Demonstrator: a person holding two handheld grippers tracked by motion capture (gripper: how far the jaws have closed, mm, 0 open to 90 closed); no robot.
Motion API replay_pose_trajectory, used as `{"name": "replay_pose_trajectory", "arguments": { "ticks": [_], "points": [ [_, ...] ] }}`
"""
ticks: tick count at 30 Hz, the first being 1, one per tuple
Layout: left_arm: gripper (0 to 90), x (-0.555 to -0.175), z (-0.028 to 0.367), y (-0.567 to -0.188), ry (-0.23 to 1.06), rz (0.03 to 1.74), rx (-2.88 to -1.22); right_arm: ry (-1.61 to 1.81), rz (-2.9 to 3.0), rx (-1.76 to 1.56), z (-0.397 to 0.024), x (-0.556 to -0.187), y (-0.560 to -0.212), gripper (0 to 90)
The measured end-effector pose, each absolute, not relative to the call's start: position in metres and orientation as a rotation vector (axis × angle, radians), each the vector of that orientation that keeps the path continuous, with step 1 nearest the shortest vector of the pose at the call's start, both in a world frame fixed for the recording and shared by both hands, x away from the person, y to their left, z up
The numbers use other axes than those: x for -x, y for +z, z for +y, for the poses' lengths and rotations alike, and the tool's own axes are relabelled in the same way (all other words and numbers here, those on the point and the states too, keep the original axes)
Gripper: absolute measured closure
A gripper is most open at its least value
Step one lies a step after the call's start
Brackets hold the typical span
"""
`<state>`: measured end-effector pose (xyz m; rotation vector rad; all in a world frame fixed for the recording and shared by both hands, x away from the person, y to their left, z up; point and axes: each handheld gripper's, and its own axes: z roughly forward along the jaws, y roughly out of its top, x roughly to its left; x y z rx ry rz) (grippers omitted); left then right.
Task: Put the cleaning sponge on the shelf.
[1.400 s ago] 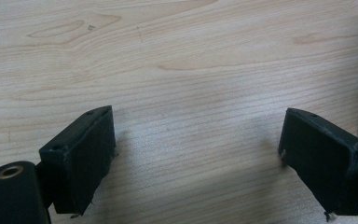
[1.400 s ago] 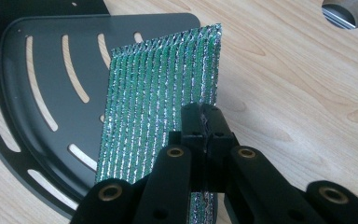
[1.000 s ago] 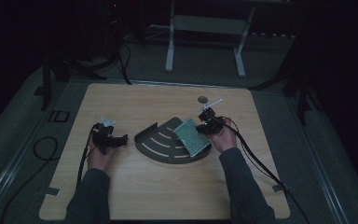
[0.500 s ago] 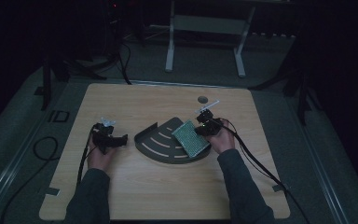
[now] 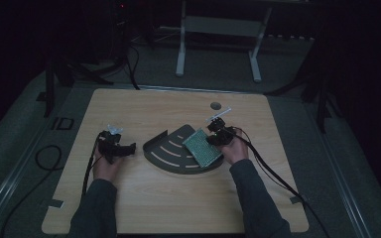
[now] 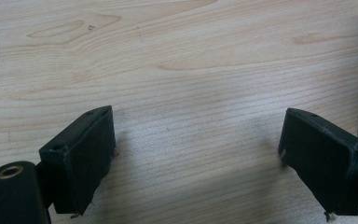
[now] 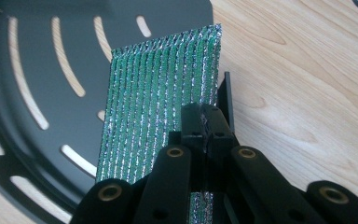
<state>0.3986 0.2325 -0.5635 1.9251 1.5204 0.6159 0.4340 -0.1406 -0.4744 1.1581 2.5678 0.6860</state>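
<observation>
The left gripper (image 6: 196,158) rests on the wooden worktop (image 5: 178,208), its jaws spread wide with only bare wood between them. Across from it, the right gripper (image 7: 205,123) has its jaws clamped on the edge of a green perforated board (image 7: 158,107), held over the right part of the black slotted tray (image 5: 171,153).

On the table (image 5: 144,198) in front of me, the fan-shaped slotted tray (image 5: 171,153) sits near the middle, with the perforated board (image 5: 202,148) over its right part, clamped at its right edge by my right gripper (image 5: 217,135). My left gripper (image 5: 124,148) rests on the tabletop just left of the tray, jaws apart over bare wood. A small round hole (image 5: 215,105) lies in the tabletop behind the right gripper.
</observation>
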Motion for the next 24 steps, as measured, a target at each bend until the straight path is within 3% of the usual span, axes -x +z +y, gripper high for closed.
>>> {"name": "replay_pose_trajectory", "arguments": {
  "ticks": [24],
  "points": [
    [11.4, -0.399, 0.233, -0.564, 0.617, 1.52, -1.924, 0.527, 2.557, -1.052, -0.128, -0.432, -0.479, 88.3]
  ]
}}
